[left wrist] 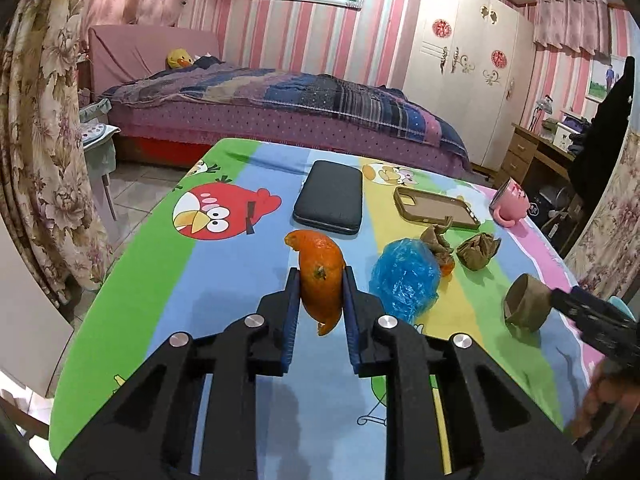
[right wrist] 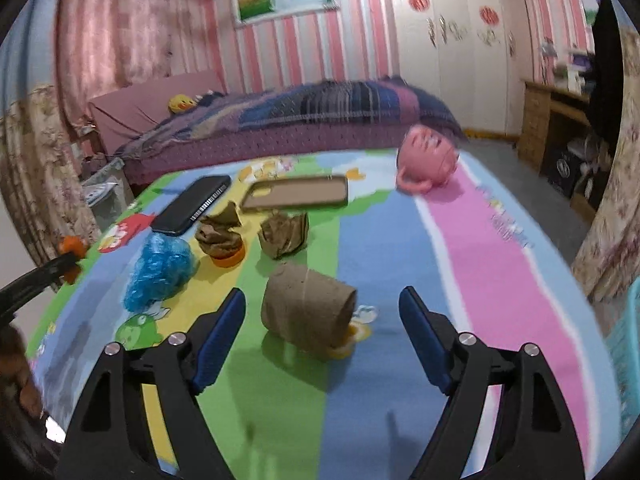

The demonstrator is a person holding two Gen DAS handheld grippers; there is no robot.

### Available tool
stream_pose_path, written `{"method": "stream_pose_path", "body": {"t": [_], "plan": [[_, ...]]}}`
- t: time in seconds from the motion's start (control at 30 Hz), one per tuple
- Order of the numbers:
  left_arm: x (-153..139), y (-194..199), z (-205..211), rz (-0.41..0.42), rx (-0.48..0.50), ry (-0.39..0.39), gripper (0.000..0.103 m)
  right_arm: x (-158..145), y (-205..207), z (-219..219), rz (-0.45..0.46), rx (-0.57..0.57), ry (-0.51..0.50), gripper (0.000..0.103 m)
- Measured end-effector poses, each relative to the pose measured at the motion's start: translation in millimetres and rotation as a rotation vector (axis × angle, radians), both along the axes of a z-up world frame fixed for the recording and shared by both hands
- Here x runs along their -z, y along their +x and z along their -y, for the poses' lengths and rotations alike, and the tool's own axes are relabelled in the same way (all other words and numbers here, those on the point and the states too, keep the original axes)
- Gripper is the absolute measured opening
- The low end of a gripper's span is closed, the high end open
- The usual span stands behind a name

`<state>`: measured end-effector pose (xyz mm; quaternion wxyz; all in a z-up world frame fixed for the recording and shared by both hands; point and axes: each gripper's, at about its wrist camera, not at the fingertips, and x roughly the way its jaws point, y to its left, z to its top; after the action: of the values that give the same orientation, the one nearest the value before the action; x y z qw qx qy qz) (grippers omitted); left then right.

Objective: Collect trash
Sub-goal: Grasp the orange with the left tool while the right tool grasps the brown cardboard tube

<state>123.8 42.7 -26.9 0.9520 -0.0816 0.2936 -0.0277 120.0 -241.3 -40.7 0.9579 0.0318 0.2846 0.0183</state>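
Observation:
My left gripper [left wrist: 320, 276] is shut on an orange peel [left wrist: 322, 276] and holds it above the colourful tablecloth [left wrist: 224, 280]. My right gripper [right wrist: 322, 300] is open, its fingers either side of a brown cardboard roll [right wrist: 308, 312] lying on the cloth; the roll also shows in the left wrist view [left wrist: 526, 304]. A crumpled blue plastic bag [left wrist: 404, 278], a crumpled brown paper [left wrist: 438, 242] over a bit of orange peel, and a brown paper ball [left wrist: 478, 250] lie mid-table. They also show in the right wrist view: the bag [right wrist: 160, 270], the paper [right wrist: 220, 232] and the ball [right wrist: 284, 232].
A dark phone [left wrist: 328, 202], a tan phone case [left wrist: 436, 208] and a pink mug [left wrist: 510, 202] on its side lie at the far part of the table. A bed [left wrist: 280, 108] stands behind, a wardrobe [left wrist: 460, 68] at right, floral curtains [left wrist: 36, 140] at left.

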Motion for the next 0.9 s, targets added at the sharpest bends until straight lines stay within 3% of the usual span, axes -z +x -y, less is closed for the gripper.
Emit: {"method": "stream_pose_path", "body": {"t": [0.13,0.33,0.43,0.5,0.8,0.9], "plan": [[0,0,1,0.001,0.01,-0.008,0.019,10,18,-7,-0.029,0.053,0.026,0.088],[2,0,6,0.0,0.025,0.0,0.019,21,39,-14,-0.093,0.083,0.021,0.087],[1,-1,7,0.004,0.027,0.004,0.019,24,40,-11,-0.115,0.059,0.043,0.055],[1,-2,7,0.008,0.025,0.007,0.019,22,35,-8,-0.104,0.046,0.071,0.054],[-10,-16,17,0.055,0.049,0.004,0.019,-41,-56,11,0.155,-0.073,0.096,0.053],[-21,-25,38,0.1,0.081,0.01,0.019,-56,-88,33,0.251,-0.022,0.04,0.053]]}}
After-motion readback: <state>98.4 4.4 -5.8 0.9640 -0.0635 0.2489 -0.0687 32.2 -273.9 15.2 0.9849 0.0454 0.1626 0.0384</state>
